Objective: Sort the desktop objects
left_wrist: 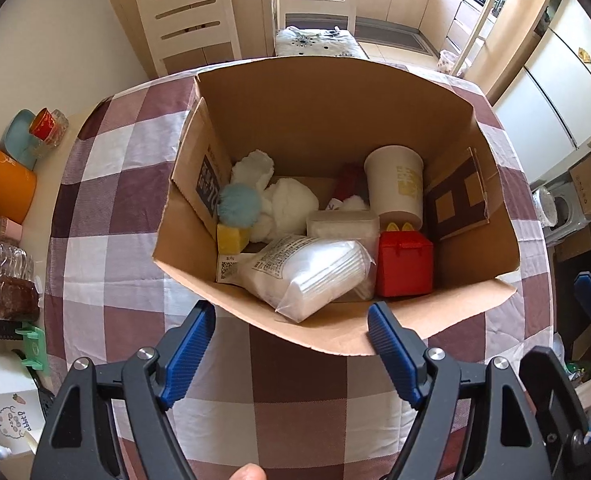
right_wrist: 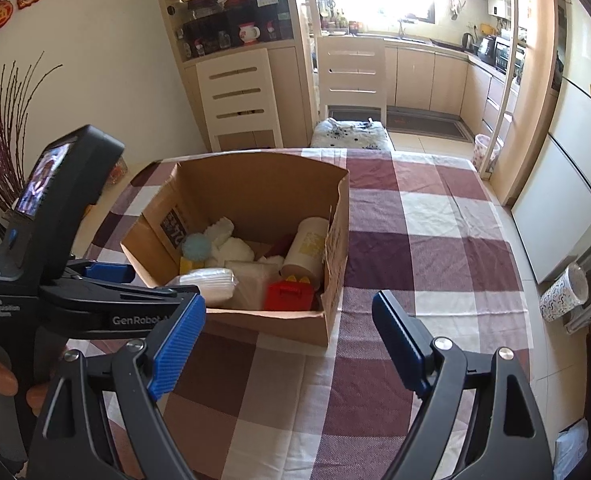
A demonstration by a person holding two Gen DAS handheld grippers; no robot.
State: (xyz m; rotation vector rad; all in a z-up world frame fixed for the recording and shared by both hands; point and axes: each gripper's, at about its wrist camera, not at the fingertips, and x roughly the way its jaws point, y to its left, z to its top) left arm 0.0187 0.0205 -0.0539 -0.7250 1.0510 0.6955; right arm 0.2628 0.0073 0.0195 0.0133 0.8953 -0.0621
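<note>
A cardboard box (left_wrist: 327,120) stands open on the worktop (right_wrist: 435,240), which wears a checked maroon and white cloth. Inside lie a red plastic box (left_wrist: 405,270), a pale paper cup (left_wrist: 395,184) upright at the back, a clear bag of white pads (left_wrist: 315,272), a white plush toy (left_wrist: 287,200) (a blue pompom (left_wrist: 239,204) rests against it) and a yellow block (left_wrist: 231,238). The left gripper (left_wrist: 291,320) hangs above the box's near edge, jaws apart and empty. The right gripper (right_wrist: 289,320) hovers just beside the box, its 2 jaws spread wide with nothing between them.
</note>
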